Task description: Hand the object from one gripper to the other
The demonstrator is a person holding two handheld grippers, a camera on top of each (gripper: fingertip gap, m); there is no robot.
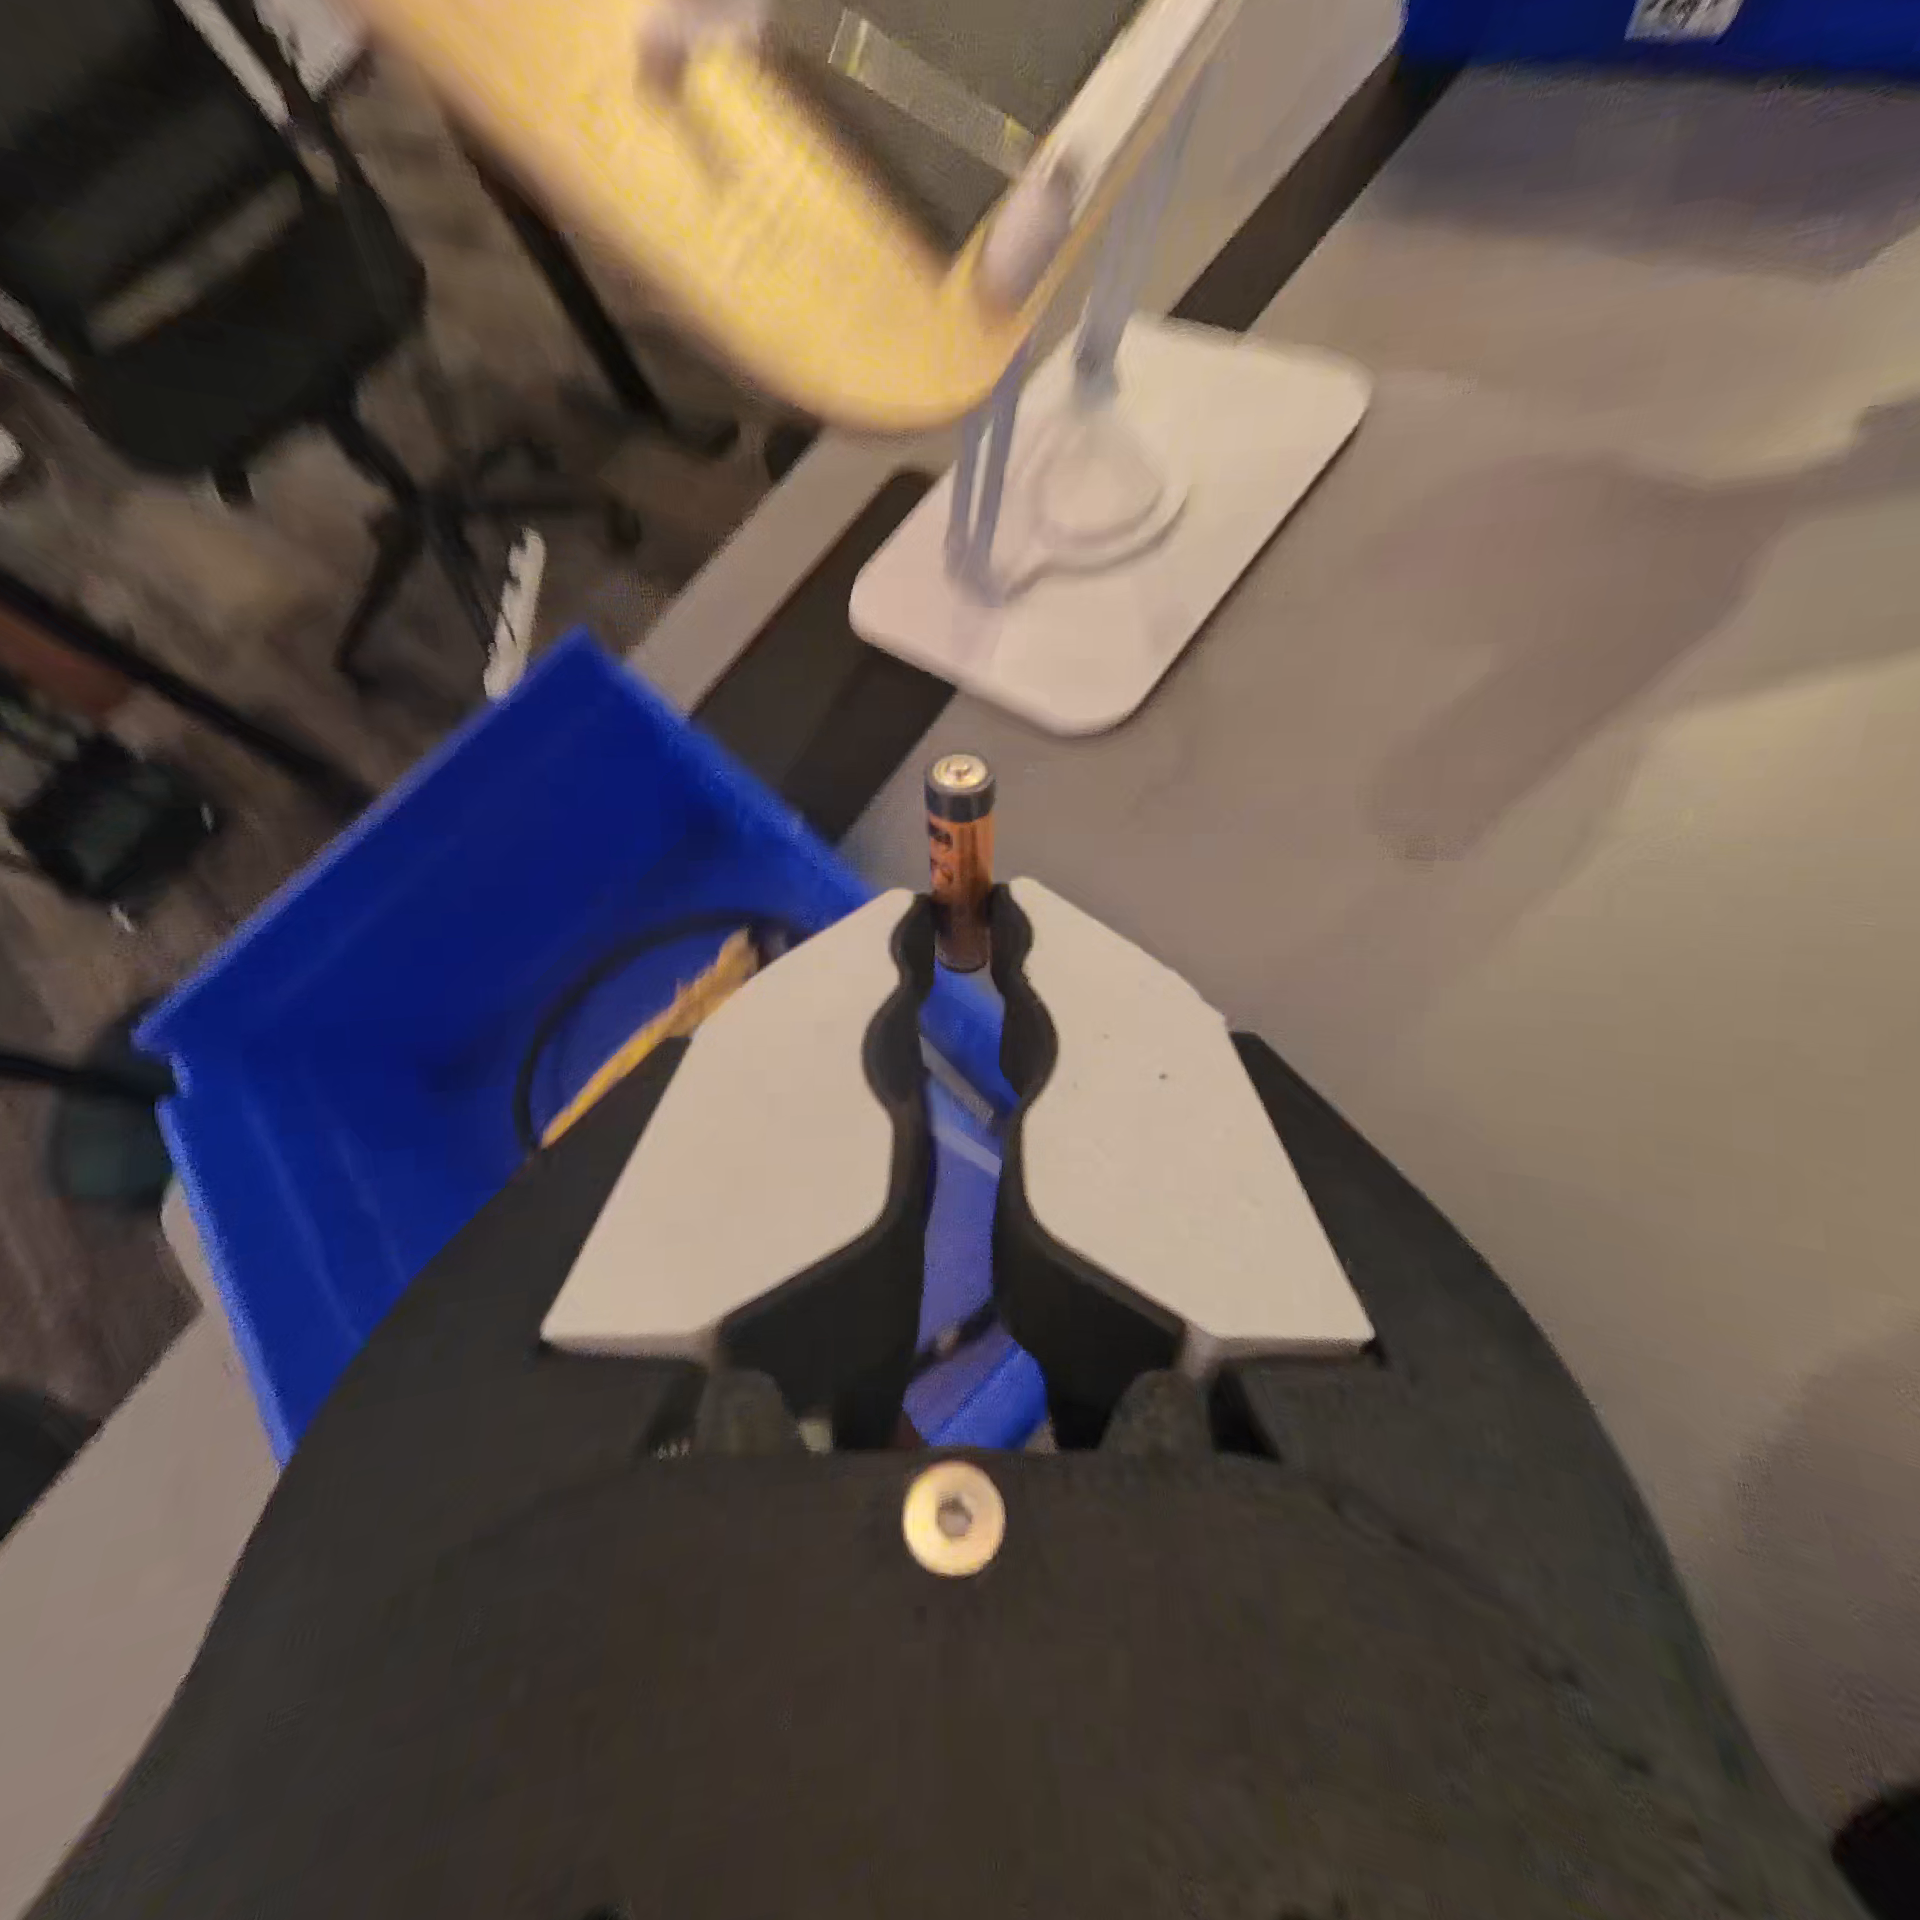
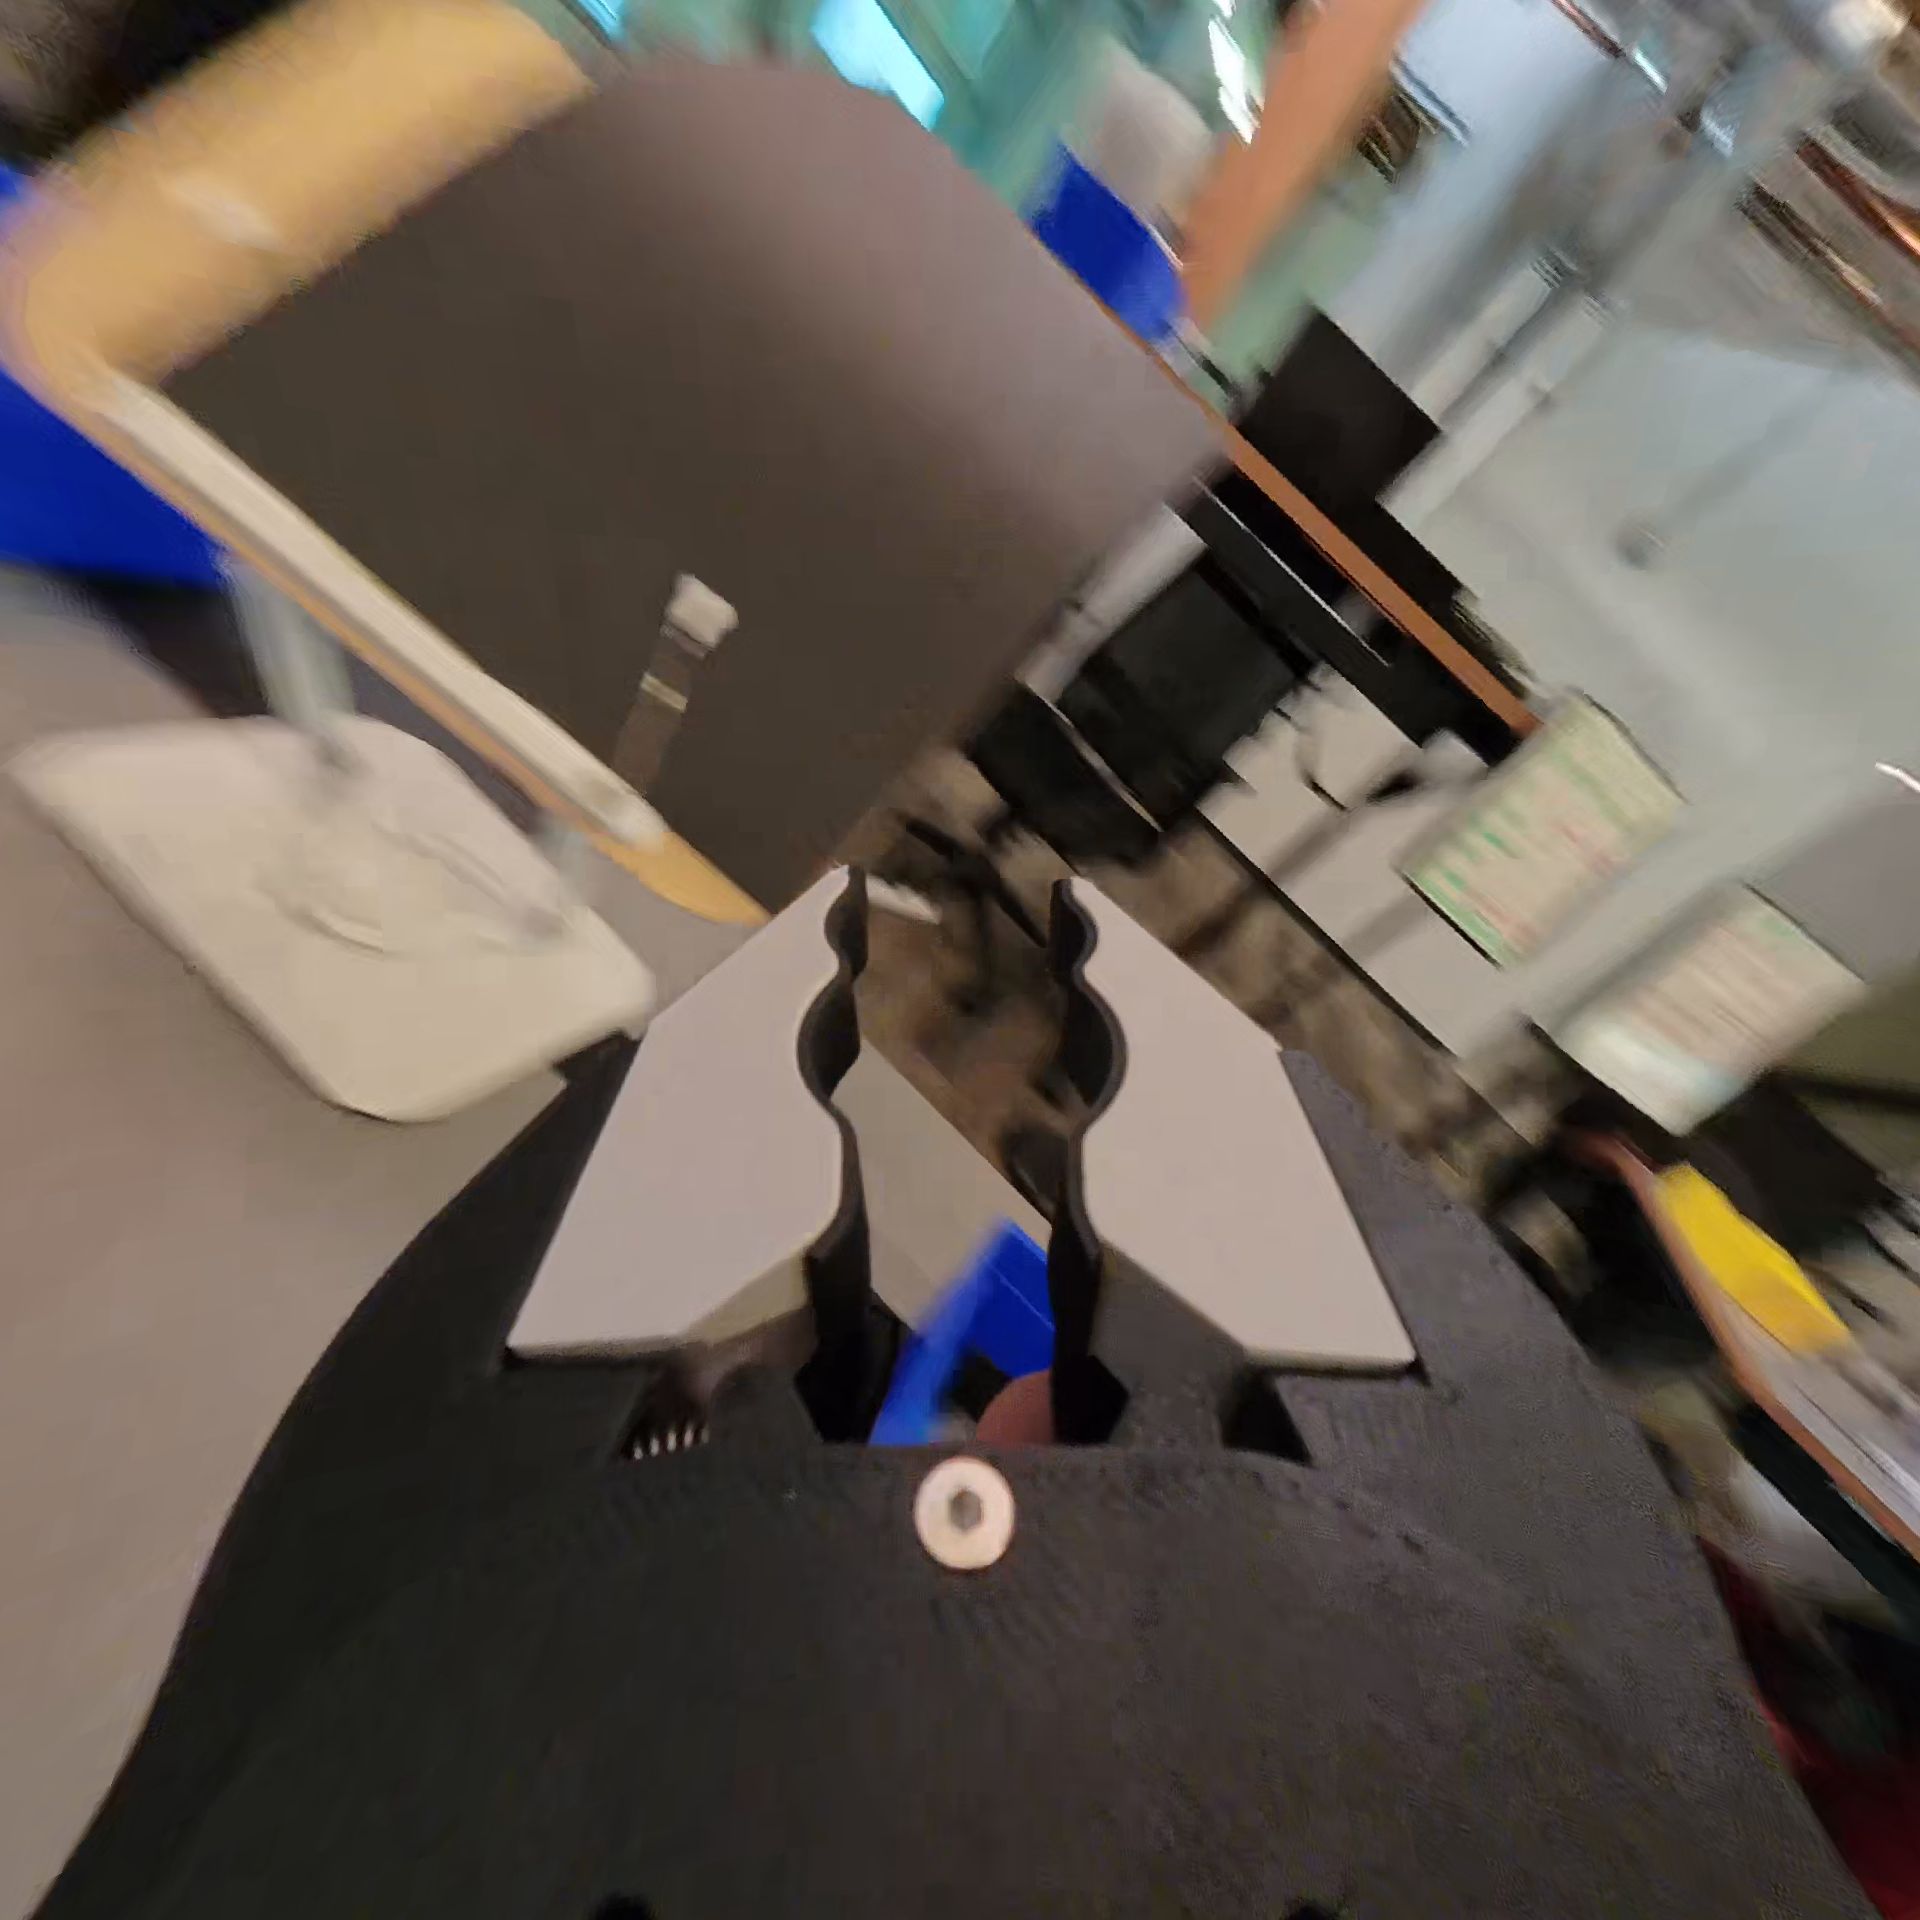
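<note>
i have the battery [image 1: 960,873] pinched at the very tip of my left gripper [image 1: 961,914], just above the centre of the left wrist view. only its lower end sits between the fingertips, so most of its length sticks out forward. i judge that is deliberate: the free end leaves room for the other side to take it.

my right gripper [image 2: 956,914] is parted and holds nothing; through its gap in the middle of the right wrist view i see only blurred background. the battery does not show in that view, so i judge the two are not yet lined up.

below my left gripper, at lower left of its view, is a blue bin [image 1: 416,966] with something yellowish lying in it, at the edge of the grey tabletop [image 1: 1558,935]. a white stand base [image 1: 1122,540] rests on the tabletop at upper centre, carrying a blurred upright panel. beyond the edge, at upper left, there are an office chair and floor. the right wrist view shows blurred shelving and more blue bins farther back.
</note>
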